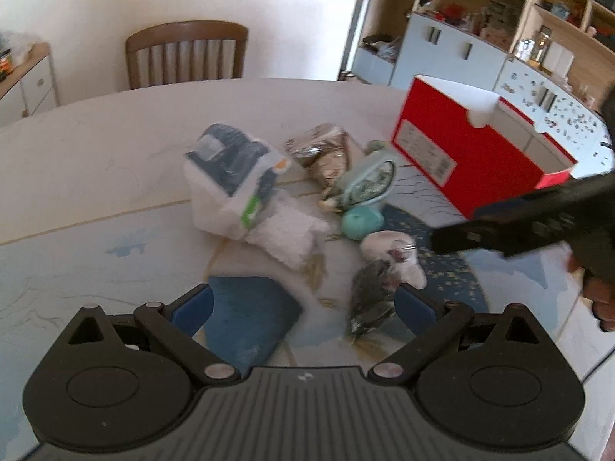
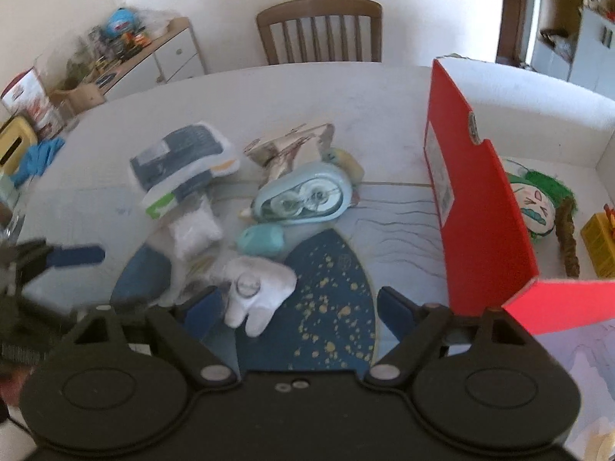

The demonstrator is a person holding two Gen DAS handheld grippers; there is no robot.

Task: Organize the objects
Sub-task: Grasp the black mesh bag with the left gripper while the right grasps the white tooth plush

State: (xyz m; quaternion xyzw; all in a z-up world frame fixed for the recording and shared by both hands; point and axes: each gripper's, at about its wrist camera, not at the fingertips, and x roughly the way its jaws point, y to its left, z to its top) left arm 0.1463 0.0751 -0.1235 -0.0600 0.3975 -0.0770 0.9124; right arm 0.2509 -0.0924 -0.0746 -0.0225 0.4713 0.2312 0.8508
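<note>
A pile of small objects lies mid-table: a blue-and-white tissue pack [image 1: 230, 176] [image 2: 180, 161], a silvery foil packet [image 1: 323, 150] [image 2: 288, 146], a pale-blue tape dispenser [image 1: 369, 184] [image 2: 303, 196], a teal soft lump [image 1: 361, 221] [image 2: 261, 238], a white fluffy piece [image 1: 288, 238] [image 2: 194, 230] and a white toy [image 1: 396, 257] [image 2: 257, 292]. The red box [image 1: 461, 153] [image 2: 476, 207] stands open at the right. My left gripper [image 1: 303, 305] is open above the table before the pile. My right gripper [image 2: 300, 307] is open, its left finger beside the white toy.
The red box holds a green-haired mask [image 2: 538, 203] and a yellow item [image 2: 599, 242]. A wooden chair [image 1: 186, 53] [image 2: 319, 29] stands behind the table. A cluttered sideboard [image 2: 115, 61] is at the left, shelving [image 1: 499, 38] at the right.
</note>
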